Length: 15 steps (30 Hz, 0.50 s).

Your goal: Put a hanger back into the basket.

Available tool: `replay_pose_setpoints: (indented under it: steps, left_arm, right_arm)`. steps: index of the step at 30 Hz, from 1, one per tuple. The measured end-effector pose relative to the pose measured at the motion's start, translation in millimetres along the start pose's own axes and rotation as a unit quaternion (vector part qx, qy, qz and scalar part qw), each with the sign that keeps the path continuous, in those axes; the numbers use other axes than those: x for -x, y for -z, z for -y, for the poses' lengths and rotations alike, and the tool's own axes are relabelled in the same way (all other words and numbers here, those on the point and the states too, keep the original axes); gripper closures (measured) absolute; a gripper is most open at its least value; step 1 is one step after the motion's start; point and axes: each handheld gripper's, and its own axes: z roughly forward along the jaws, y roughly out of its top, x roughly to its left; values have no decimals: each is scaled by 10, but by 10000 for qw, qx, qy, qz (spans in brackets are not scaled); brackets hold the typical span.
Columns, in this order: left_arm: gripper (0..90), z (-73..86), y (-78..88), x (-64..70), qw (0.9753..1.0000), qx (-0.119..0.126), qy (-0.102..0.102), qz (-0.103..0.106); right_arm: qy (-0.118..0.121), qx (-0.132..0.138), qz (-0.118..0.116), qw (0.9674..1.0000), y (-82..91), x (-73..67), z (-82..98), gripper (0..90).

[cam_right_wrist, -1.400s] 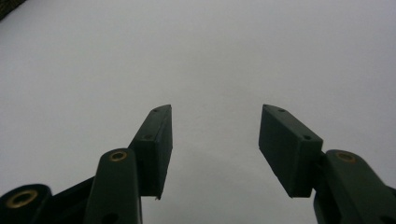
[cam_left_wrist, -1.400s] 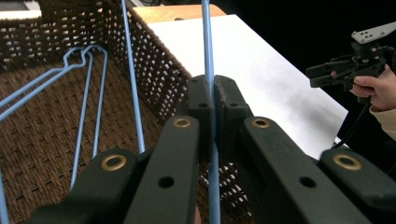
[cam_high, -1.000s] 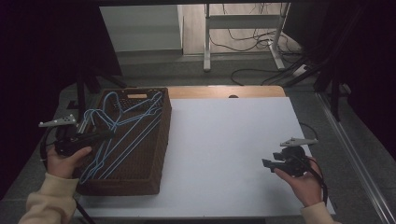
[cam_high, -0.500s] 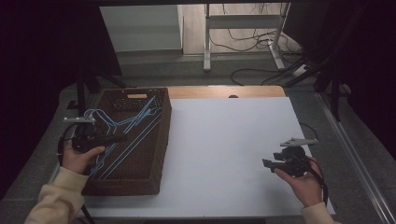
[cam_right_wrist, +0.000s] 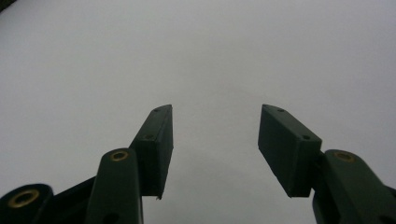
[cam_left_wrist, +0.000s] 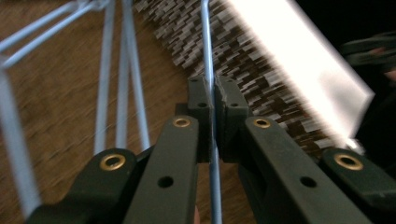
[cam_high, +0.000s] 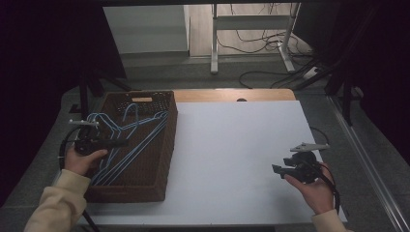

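Observation:
A brown woven basket (cam_high: 162, 145) stands at the table's left and holds several light blue wire hangers (cam_high: 130, 140). My left gripper (cam_high: 123, 143) reaches over the basket from the left, shut on one blue hanger wire (cam_left_wrist: 208, 56), which runs up between its pads. The basket's woven wall (cam_left_wrist: 261, 84) and its brown floor lie behind the jaws. My right gripper (cam_high: 276, 169) hangs open over the white table top (cam_high: 232, 154) at the right, nothing between its fingers (cam_right_wrist: 159, 140).
A wooden strip (cam_high: 232, 94) borders the table's far edge. Beyond it stand a metal frame (cam_high: 251, 29) and loose cables (cam_high: 270, 72) on the floor. The person's cream sleeve (cam_high: 58, 208) enters at the bottom left.
My left gripper has moved toward the right and lower over the basket, carrying the hanger wire with it; the hangers have shifted. The right gripper has stayed put.

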Motion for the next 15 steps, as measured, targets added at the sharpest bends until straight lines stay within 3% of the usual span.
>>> replay_pose_setpoints:
  steps: [2, 4, 6, 7, 11, 12, 14, 15]
  left_arm:
    - [836, 26, 0, -84, 9978, -85, 235, -611]
    - [765, 37, 17, -144, 9911, -123, 435, -1250]
    - [656, 47, 43, -162, 9854, -77, 488, -1629]
    - [582, 55, 64, -142, 9840, -14, 466, -1722]
    - [451, 65, 165, 161, 9841, 326, 34, -1744]
    - [426, 71, 188, 287, 9856, 468, -159, -1620]
    - [370, 88, 186, 588, 9896, 572, -644, -1152]
    - [347, 99, 164, 714, 9900, 585, -829, -976]
  right_arm:
    - [-3, 4, 11, 10000, 4, 3, -1, 455]
    - [4, 2, 10, 10000, -1, 0, -2, 454]
    - [25, -5, 16, 10000, -4, -6, -3, 453]
    - [40, -15, 26, 10000, -5, -12, -3, 452]
    - [65, -4, 4, 10000, -4, -31, -6, 446]
    - [84, -4, -10, 10000, -8, -38, -9, 438]
    - [227, 11, -132, 9997, -26, -72, -18, 400]
    - [324, 34, -205, 9993, -39, -90, -20, 371]
